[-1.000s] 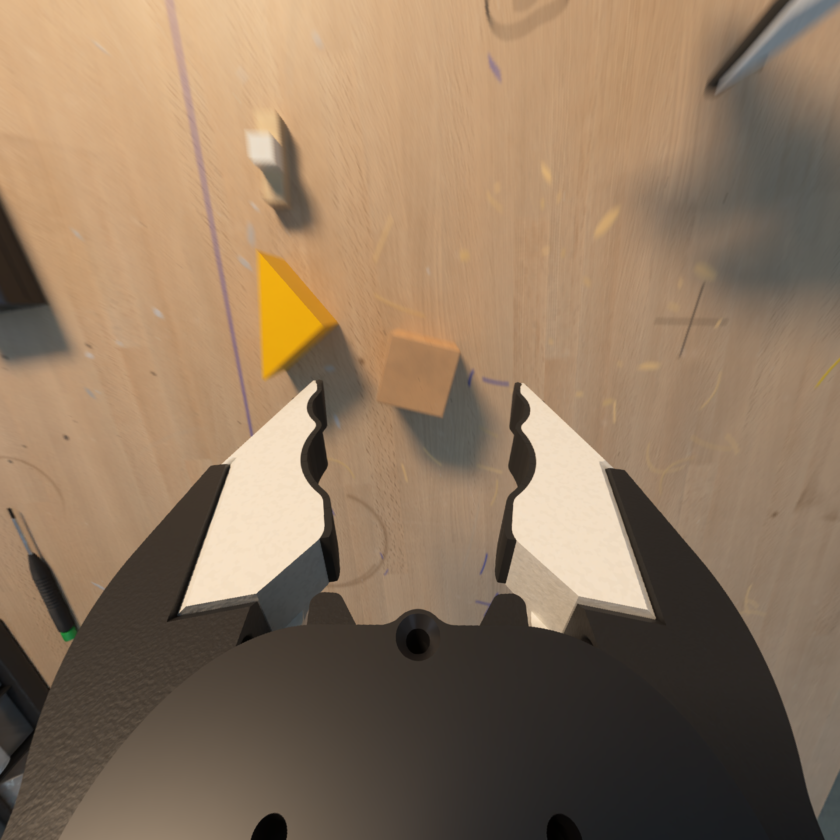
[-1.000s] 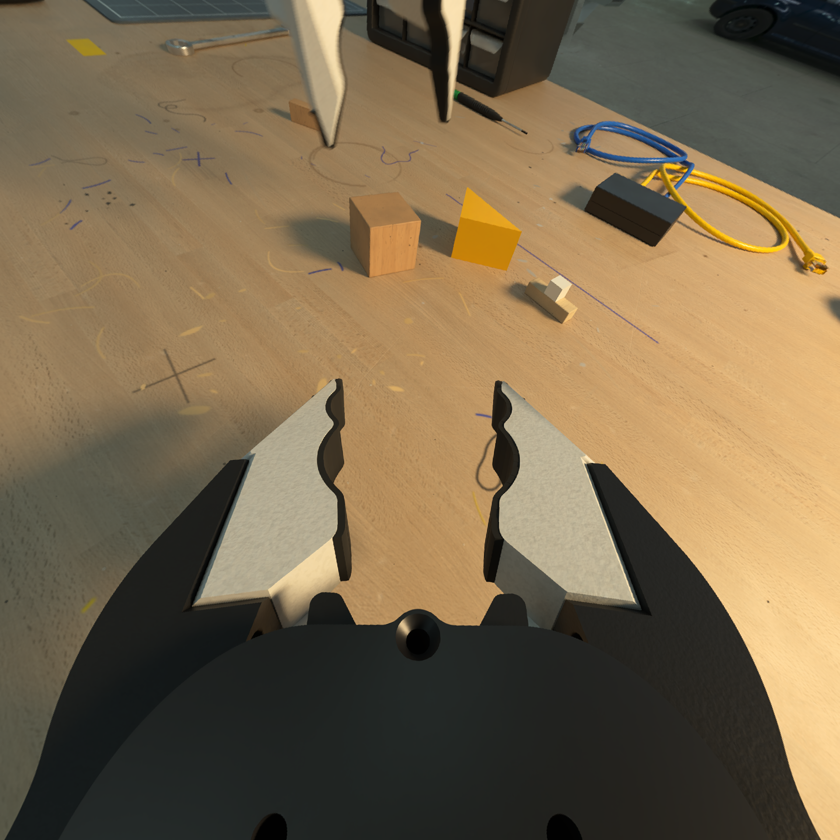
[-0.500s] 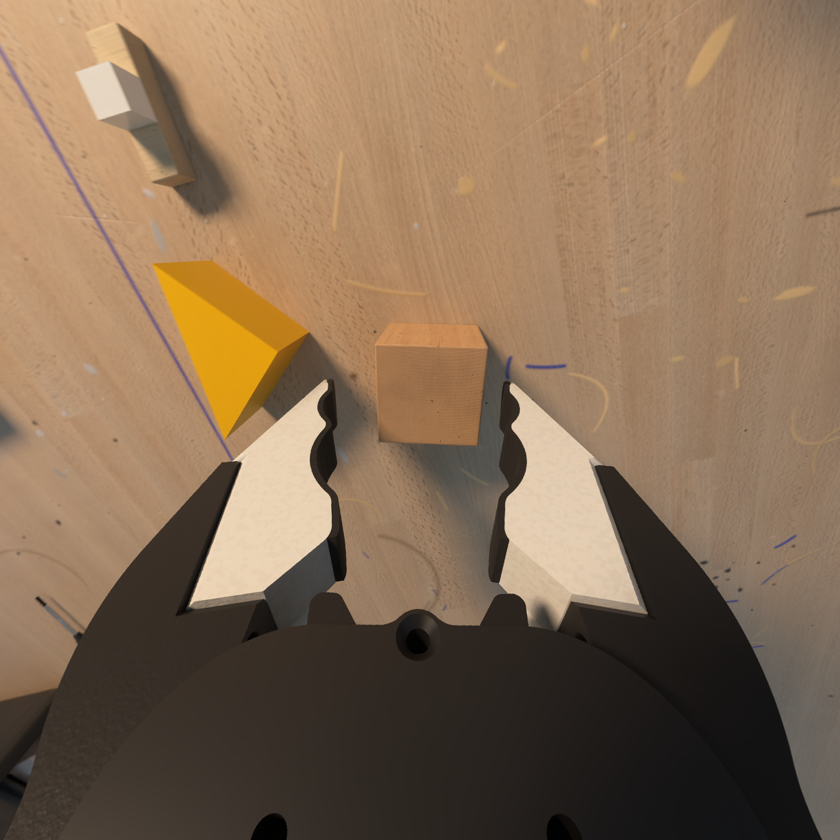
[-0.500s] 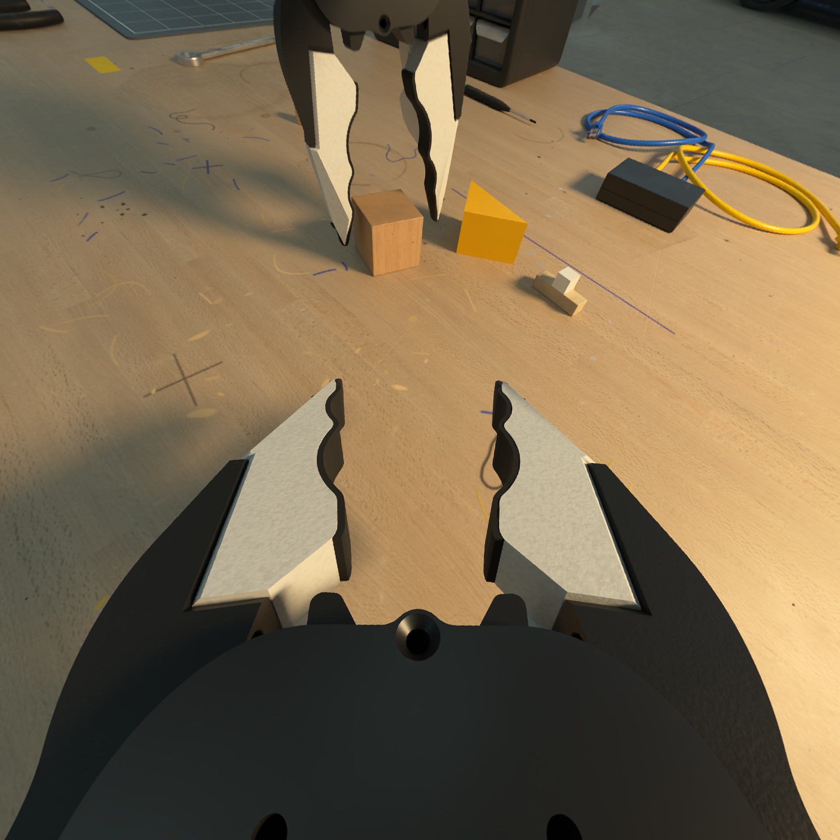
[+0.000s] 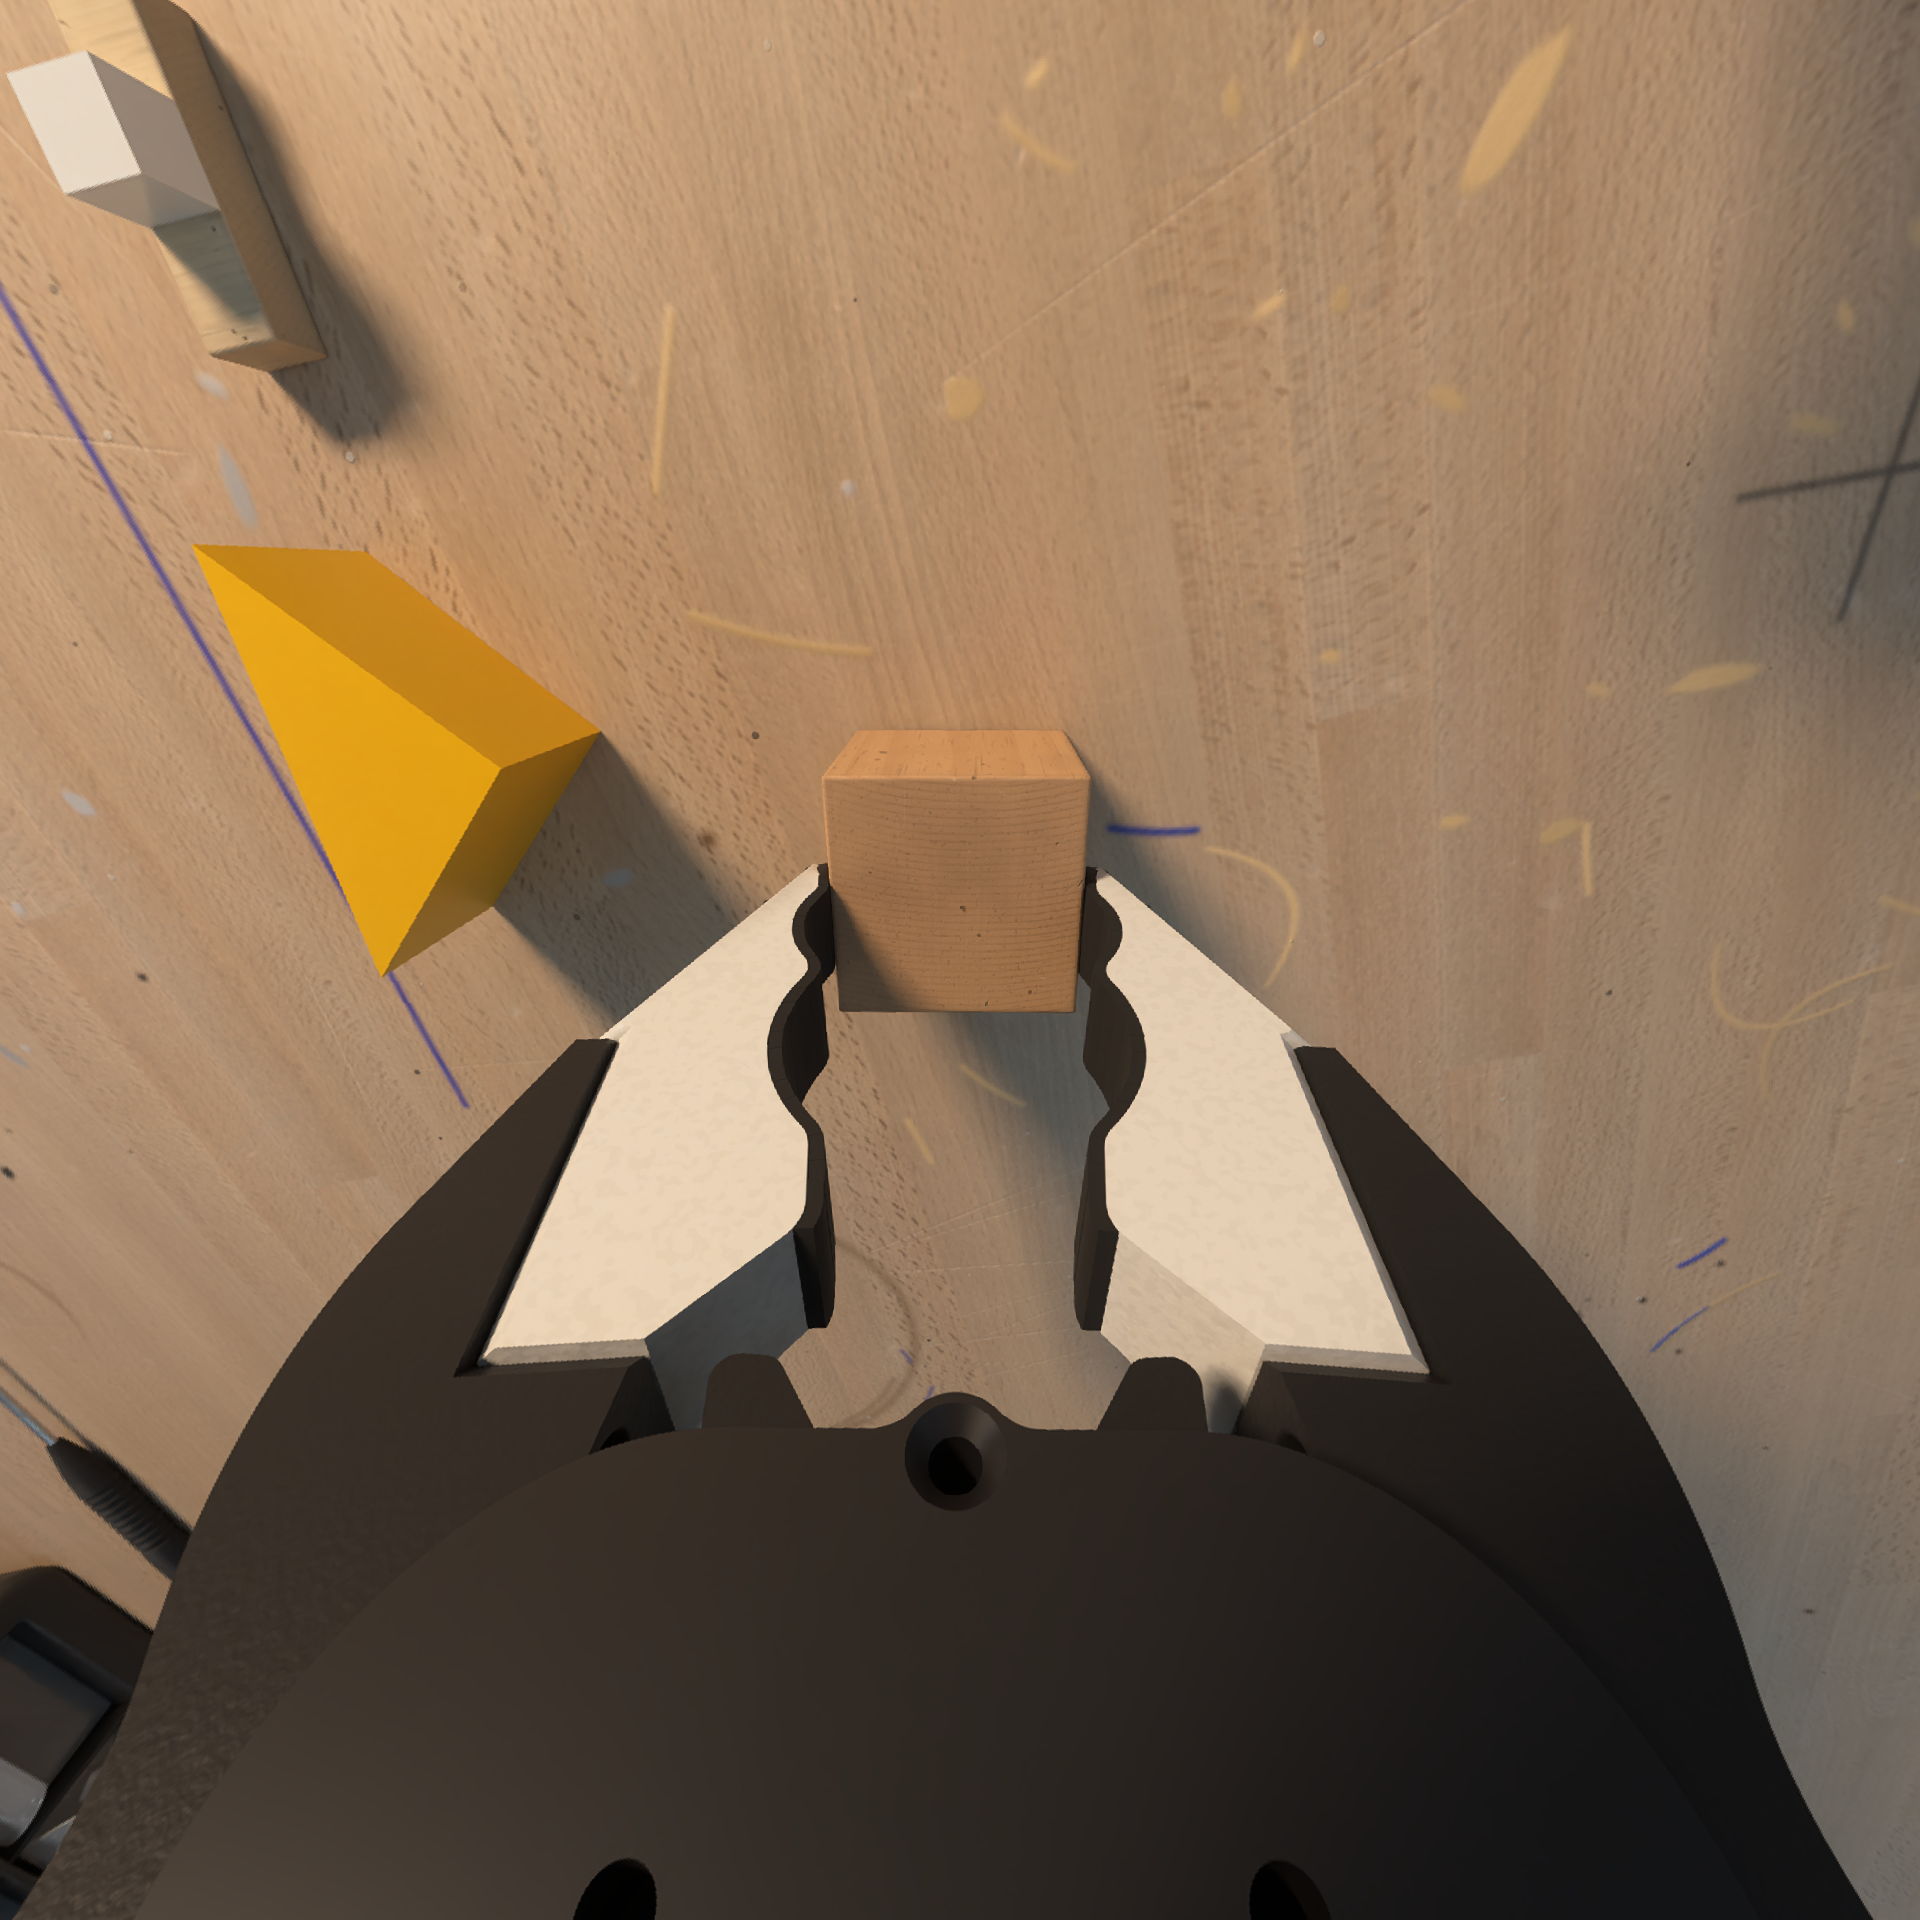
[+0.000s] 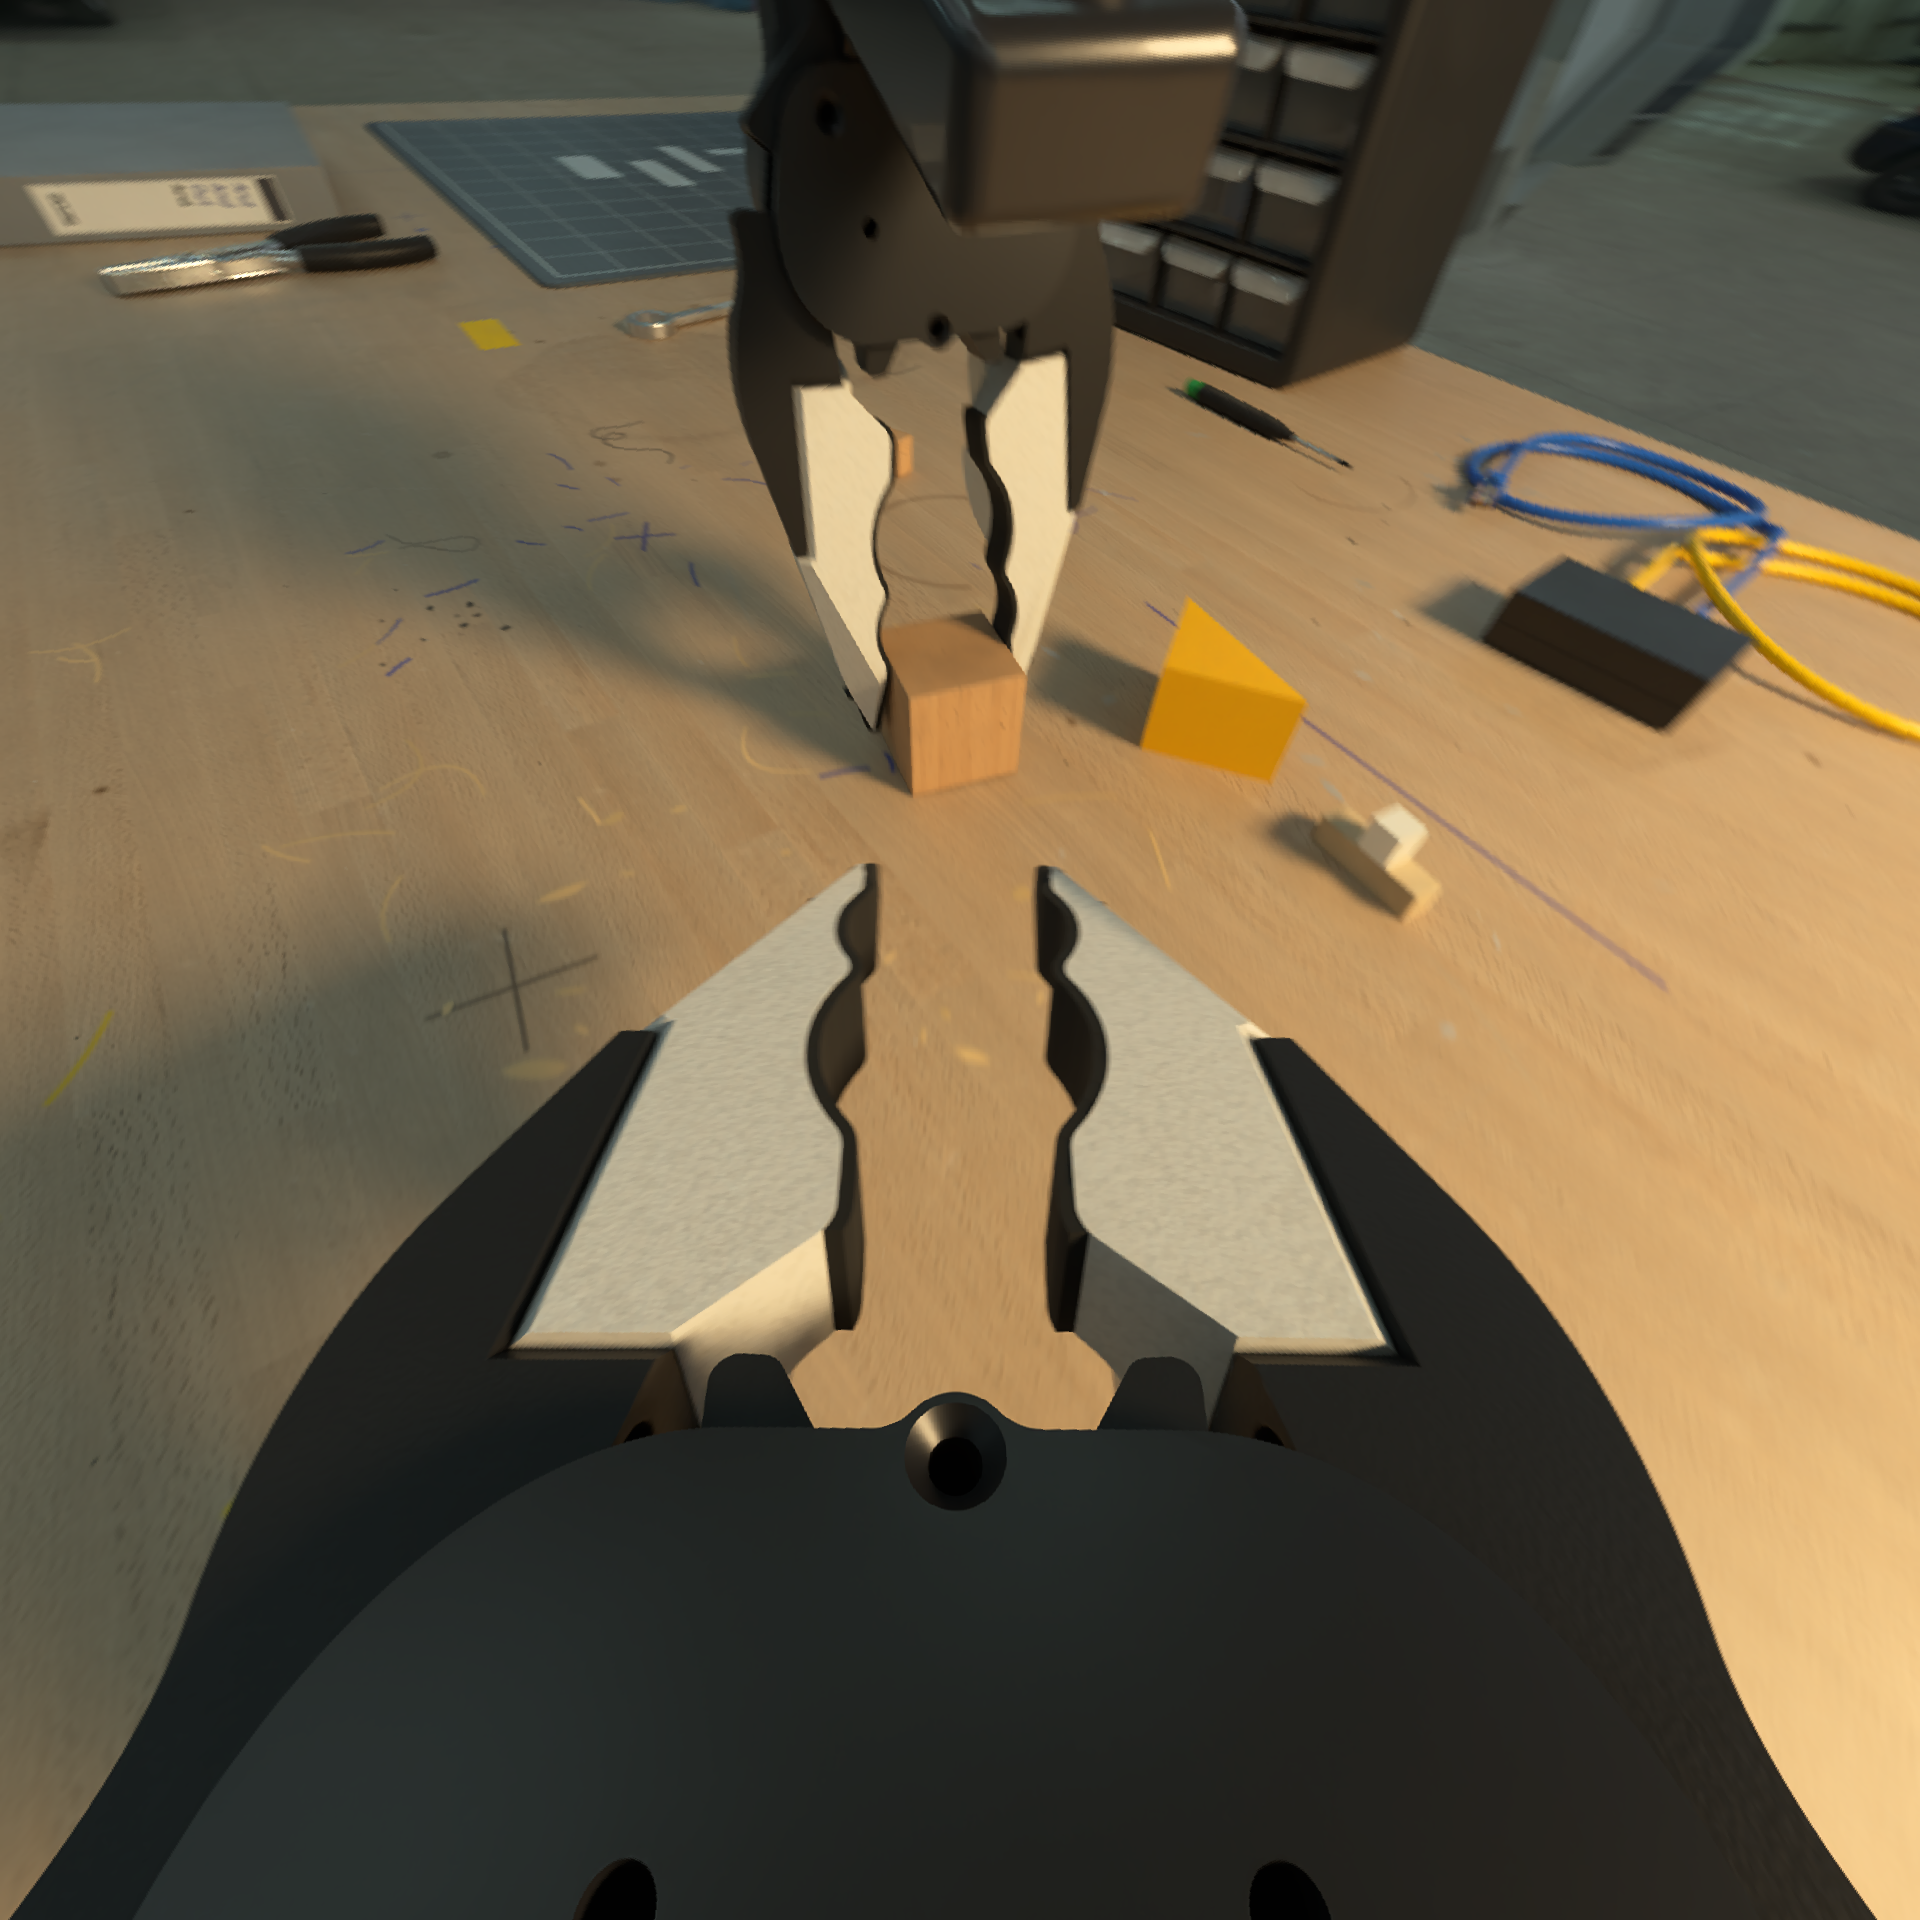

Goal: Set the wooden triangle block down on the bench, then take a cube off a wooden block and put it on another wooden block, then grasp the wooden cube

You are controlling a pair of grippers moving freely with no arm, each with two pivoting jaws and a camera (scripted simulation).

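Gripping wooden cube (image 5: 954,883): left hand-held gripper (image 5: 954,891); no legible writing

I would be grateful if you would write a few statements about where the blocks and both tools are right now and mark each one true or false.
1. The left tool has its fingers on either side of the wooden cube. True.
2. The right tool grips the yellow triangle block. False: it is empty, and the triangle sits on the bench.
3. The small white cube rests on a pale wooden block. True.
4. The wooden cube is stacked on the triangle block. False: both stand apart on the bench.
5. The blue cable lies coiled around the wooden cube. False: it lies far off, beside a black box.
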